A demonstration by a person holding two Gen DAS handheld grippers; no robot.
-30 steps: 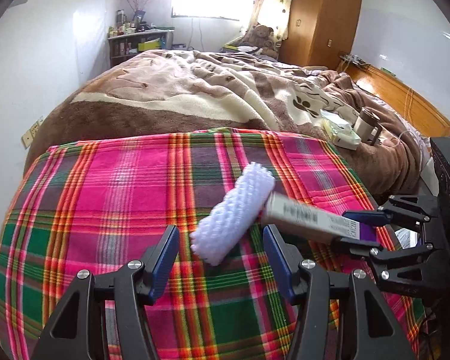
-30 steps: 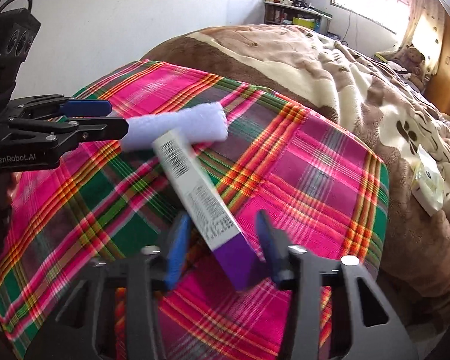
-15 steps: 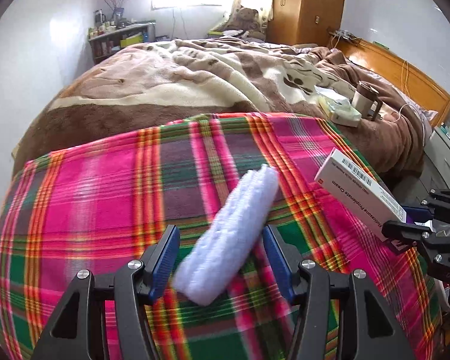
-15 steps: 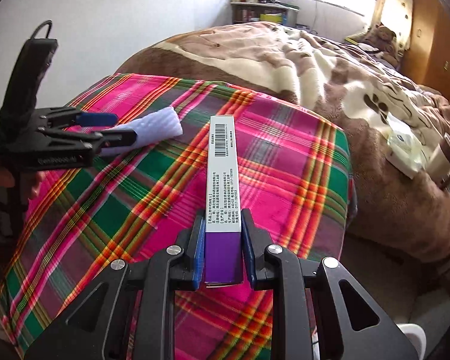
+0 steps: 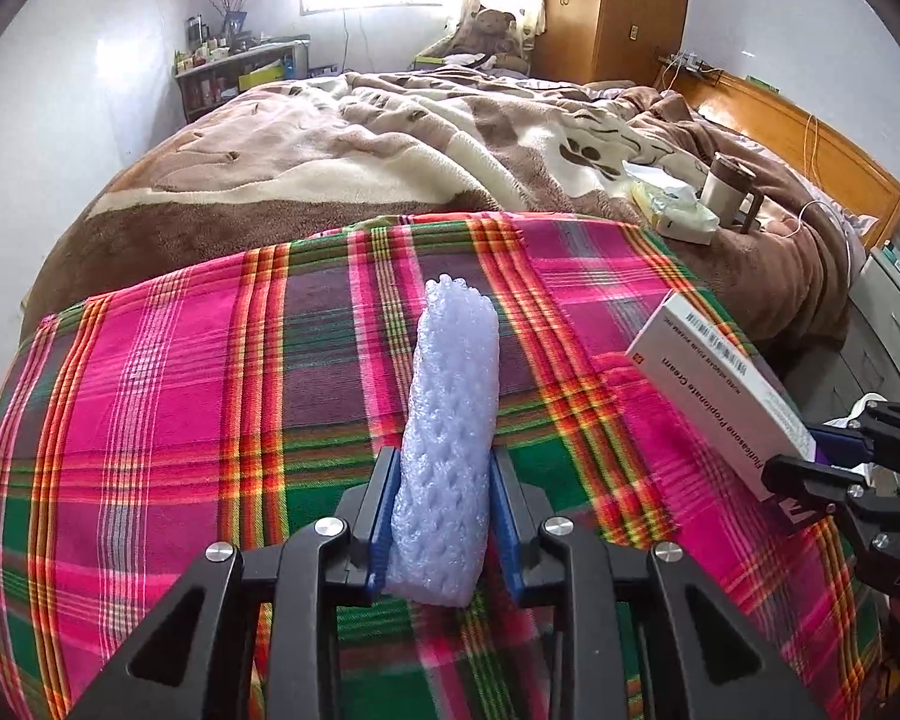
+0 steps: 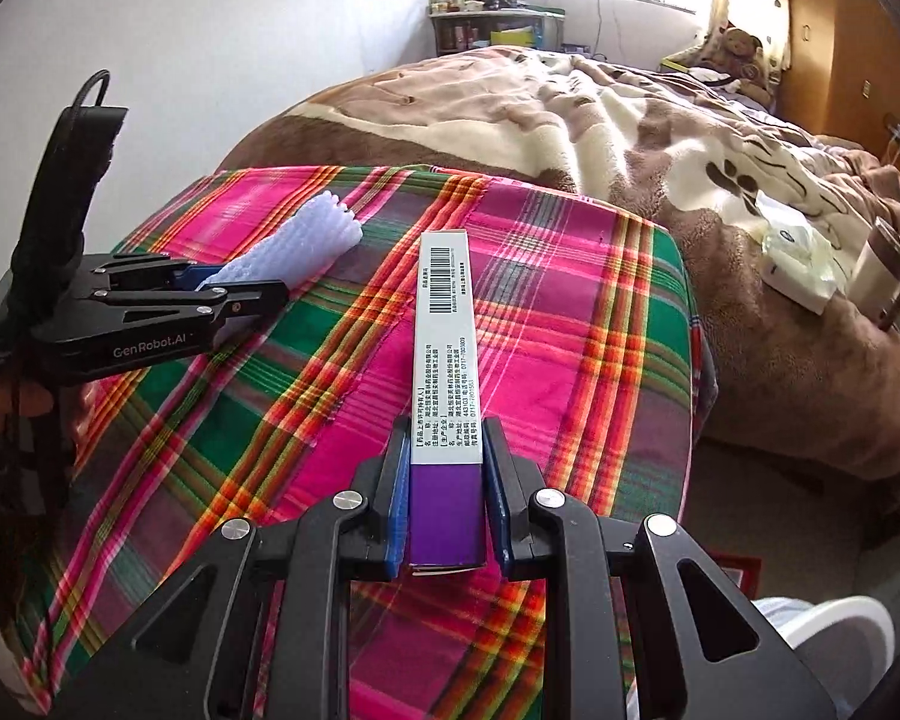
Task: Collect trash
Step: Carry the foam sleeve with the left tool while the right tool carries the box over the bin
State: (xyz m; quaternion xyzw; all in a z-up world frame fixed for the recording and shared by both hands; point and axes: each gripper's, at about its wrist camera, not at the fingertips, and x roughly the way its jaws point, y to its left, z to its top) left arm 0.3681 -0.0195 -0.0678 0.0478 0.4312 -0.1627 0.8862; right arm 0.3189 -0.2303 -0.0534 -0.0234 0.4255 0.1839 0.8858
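Note:
My left gripper point(image 5: 444, 468) is shut on a white foam netting sleeve point(image 5: 450, 420), which sticks out forward above the plaid blanket point(image 5: 210, 396). The sleeve also shows in the right wrist view point(image 6: 306, 246), held by the left gripper point(image 6: 252, 300). My right gripper point(image 6: 447, 450) is shut on the purple end of a long white-and-purple cream box point(image 6: 447, 348), held above the plaid blanket point(image 6: 570, 330). The box shows at the right of the left wrist view point(image 5: 720, 396).
A brown and cream blanket point(image 5: 390, 138) covers the bed beyond the plaid one. A tissue pack point(image 5: 672, 210) and a lidded mug point(image 5: 726, 186) lie on it at the right. Wooden headboard point(image 5: 810, 144) and wardrobe point(image 5: 612, 6) stand behind. A white bin rim point(image 6: 822, 630) is at lower right.
My left gripper has closed on the foam sleeve, which now points straight ahead. The right gripper keeps its hold on the cream box and has lifted slightly.

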